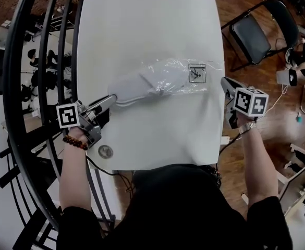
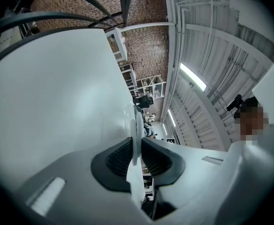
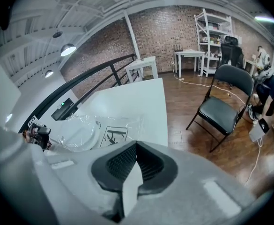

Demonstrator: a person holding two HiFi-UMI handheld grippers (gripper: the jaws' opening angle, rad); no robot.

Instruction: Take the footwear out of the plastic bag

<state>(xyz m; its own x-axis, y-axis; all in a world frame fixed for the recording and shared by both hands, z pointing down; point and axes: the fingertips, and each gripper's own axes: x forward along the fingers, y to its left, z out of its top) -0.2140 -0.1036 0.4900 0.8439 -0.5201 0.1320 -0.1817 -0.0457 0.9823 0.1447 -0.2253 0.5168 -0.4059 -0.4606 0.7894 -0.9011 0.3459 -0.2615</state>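
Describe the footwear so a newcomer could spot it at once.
On the white table lies a clear plastic bag. The footwear juts from its left end, pinched by the left gripper: a pale grey, opaque slipper, unlike the see-through bag.

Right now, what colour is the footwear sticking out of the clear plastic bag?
Plain pale grey; the footwear shows best in the head view.

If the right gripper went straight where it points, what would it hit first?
Probably the plastic bag at its printed end, lying on the table; depth is unclear, so possibly bare surface just beside it.
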